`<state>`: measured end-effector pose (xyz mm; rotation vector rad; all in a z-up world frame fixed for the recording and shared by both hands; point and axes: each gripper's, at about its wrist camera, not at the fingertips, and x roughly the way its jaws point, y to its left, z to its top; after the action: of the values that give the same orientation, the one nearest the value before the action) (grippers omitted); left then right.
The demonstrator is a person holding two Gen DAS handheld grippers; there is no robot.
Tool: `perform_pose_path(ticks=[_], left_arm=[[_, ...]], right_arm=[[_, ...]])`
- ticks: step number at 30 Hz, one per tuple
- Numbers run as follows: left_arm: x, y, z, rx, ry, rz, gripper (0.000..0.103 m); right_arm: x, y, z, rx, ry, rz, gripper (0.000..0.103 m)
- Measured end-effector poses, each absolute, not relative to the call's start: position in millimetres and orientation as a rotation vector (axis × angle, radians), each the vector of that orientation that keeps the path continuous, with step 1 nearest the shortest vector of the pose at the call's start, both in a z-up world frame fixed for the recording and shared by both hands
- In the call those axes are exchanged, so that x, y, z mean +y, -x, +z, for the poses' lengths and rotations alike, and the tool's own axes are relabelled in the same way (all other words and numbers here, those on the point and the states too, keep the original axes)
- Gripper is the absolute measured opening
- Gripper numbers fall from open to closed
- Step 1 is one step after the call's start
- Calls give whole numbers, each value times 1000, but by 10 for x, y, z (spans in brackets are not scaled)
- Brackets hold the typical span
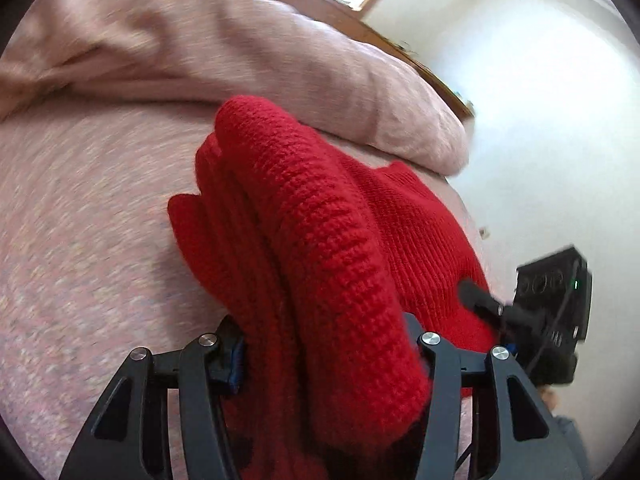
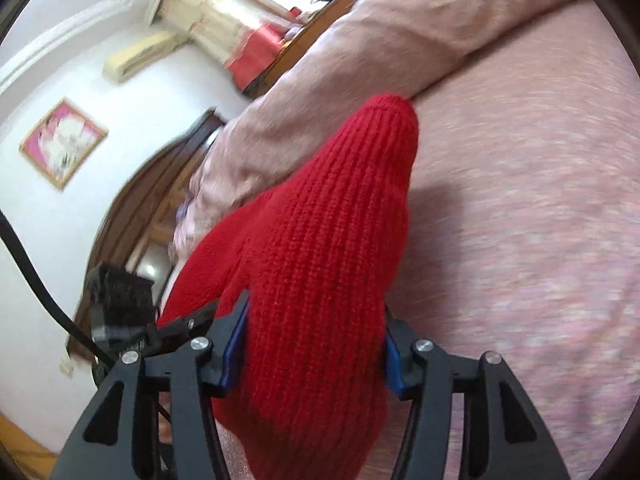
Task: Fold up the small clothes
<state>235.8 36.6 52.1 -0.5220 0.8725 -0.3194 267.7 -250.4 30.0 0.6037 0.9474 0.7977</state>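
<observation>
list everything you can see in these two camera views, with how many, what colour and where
red knit garment: one, red, bunched and lifted off the bed, held at both ends
bed cover: one, speckled pink, under the garment
rolled quilt: one, dusty pink, along the far side of the bed
headboard: one, dark brown wood, behind the quilt
framed picture: one, pink with a light wood frame, on the white wall
air conditioner: one, cream, high on the wall
red cloth: one, red, by the window, blurred
black cable: one, black, at the left edge of the right wrist view
left tongs: one, black with blue pads, shut on the garment
right tongs: one, black with blue pads, shut on the garment
</observation>
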Motion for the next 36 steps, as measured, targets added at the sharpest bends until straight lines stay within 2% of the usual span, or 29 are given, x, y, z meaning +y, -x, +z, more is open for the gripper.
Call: perform_pose_path(ticks=[5,21,36], left_arm=[[225,-2243,339,883,508,-306,47],[322,-2179,90,899,494,-294,46],[316,-2308,35,938,487,-289,51]], right_arm=[[-2807,-2690,272,931,-605,743,58],[-2652,-2781,29,970,-544,713,58],[-2654,-2681,7,982,-481,685,60]])
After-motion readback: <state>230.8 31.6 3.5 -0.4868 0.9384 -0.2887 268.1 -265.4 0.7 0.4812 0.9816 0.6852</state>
